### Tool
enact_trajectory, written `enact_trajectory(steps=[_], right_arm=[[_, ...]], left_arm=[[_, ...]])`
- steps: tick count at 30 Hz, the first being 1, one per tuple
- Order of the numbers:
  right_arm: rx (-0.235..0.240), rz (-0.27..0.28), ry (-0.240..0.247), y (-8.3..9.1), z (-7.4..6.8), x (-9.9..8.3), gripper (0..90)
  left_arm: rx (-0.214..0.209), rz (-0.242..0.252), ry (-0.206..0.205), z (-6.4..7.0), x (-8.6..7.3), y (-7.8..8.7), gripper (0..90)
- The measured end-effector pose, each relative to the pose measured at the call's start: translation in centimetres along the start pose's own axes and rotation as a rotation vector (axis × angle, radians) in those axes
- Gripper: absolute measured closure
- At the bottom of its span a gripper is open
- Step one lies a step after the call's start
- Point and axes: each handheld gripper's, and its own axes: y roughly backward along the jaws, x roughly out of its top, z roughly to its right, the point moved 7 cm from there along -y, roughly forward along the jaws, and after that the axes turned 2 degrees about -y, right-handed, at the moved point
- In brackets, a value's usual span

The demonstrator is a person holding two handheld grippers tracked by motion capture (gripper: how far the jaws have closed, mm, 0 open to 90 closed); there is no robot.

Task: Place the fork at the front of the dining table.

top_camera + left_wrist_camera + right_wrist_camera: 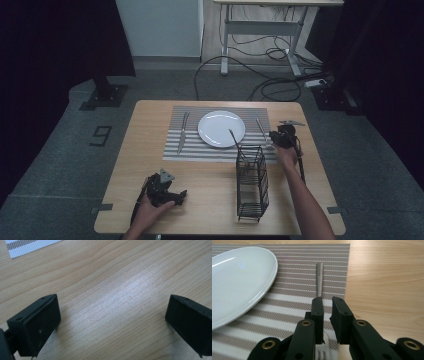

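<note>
Your right tongs point(327, 315) sit nearly closed over the fork point(319, 277) on the placemat point(287, 290) right of the plate point(237, 277); grip looks released, probably. Lifting crooked could drag it. Left tongs point(112, 322) open, idle on table point(112, 277).

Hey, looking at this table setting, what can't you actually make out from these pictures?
- Fork: in the right claw view its middle is hidden behind the right claw, so grip contact is unclear.
- Wire basket: in the high view, the small item inside is too small to identify.
- Placemat: the left claw view's top edge cuts it off to a corner.
</note>
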Motion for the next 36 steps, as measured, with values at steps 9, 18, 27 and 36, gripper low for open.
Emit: enact_trajectory(steps=[9, 18, 27, 36], right_arm=[[0.030, -0.031, 0.039, 3.5, 1.4, -2.6, 72.4], [0.048, -0.076, 0.075, 3.7, 0.8, -5.4, 69.9], [0.072, -0.051, 0.054, 2.5, -0.6, -5.2, 71.2], [0.073, -0.022, 0.034, 1.7, -1.4, -5.0, 70.8]], left_arm=[[0.000, 0.000, 0.000, 0.0, 0.0, 0.0, 0.0], [0.001, 0.002, 0.000, 0.0, 0.0, 0.0, 0.0], [0.001, 0.002, 0.000, 0.0, 0.0, 0.0, 0.0], [0.002, 0.002, 0.001, 0.0, 0.0, 0.0, 0.0]])
